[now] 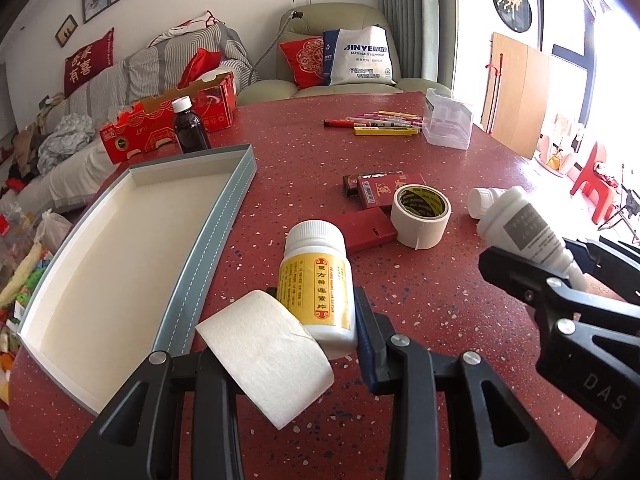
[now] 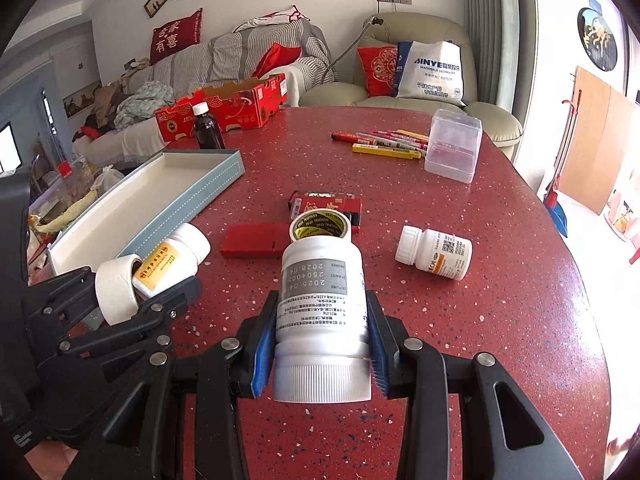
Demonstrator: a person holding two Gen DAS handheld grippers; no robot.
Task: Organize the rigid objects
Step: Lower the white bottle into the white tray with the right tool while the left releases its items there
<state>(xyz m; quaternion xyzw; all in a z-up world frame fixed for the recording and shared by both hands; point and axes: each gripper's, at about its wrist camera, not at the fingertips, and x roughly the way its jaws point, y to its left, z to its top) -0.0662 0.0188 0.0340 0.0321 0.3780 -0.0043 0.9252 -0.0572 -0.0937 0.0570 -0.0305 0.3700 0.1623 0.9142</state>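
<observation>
Red speckled table [image 2: 500,280] carries everything, and the open blue-grey tray [image 1: 208,240] with its cream inside serves as the landmark. Just right of the tray's near end, the left gripper [image 1: 316,320] is clamped on a white pill bottle with a yellow label [image 1: 318,284], cap pointing away; a white tape roll [image 1: 264,356] sits over its left finger. Further right of the tray, the right gripper [image 2: 320,328] grips a white bottle with a grey label [image 2: 322,292], cap toward the camera, held above the table. Between this bottle and the tray's far half lie a roll of beige tape [image 2: 320,226], a flat red box [image 2: 256,240] and red cigarette packs [image 2: 326,202]. A third white bottle [image 2: 436,252] lies on its side well right of the tray. Beyond the tray's far end stands a brown glass bottle [image 2: 207,128] beside a red carton [image 2: 228,110]. Pens [image 2: 384,142] and a clear plastic box [image 2: 454,146] lie far right of it.
</observation>
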